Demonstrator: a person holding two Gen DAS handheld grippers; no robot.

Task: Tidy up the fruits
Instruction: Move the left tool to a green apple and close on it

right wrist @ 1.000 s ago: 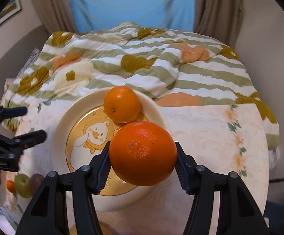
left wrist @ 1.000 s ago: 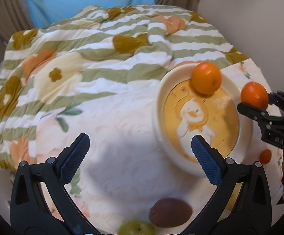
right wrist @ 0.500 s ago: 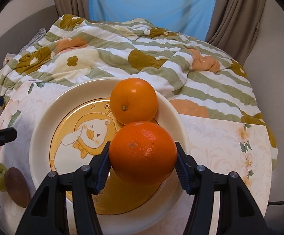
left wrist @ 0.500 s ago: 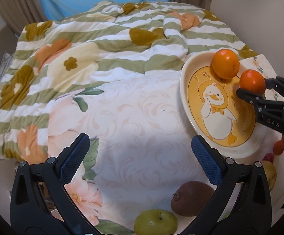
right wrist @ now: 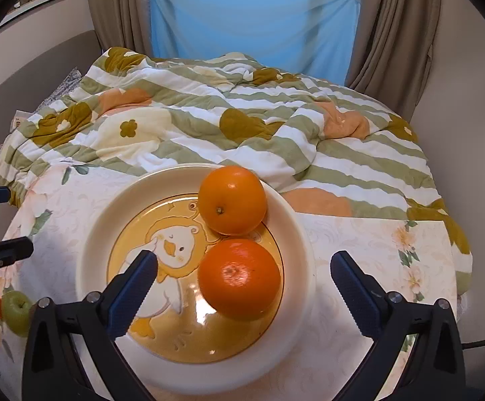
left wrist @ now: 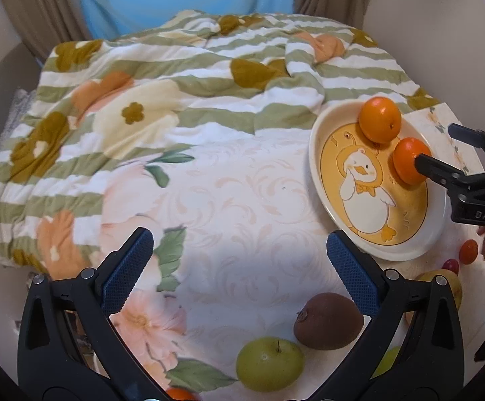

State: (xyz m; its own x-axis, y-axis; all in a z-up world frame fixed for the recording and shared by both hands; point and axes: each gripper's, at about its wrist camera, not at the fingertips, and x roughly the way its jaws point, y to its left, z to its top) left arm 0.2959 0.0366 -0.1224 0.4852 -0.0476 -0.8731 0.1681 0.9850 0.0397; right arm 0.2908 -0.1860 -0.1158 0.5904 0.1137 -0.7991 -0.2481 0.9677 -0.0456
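Two oranges [right wrist: 239, 277] on duck plate [right wrist: 92, 250]

My right wrist camera looks steeply down, close over the plate [right wrist: 296, 234]; my left sits farther off, plate [left wrist: 316, 167] right of its claw.

The right tongs [right wrist: 242, 279] have just sprung wide, letting go of the darker orange [right wrist: 239, 279], which now sits on the plate [right wrist: 296, 234] between them.
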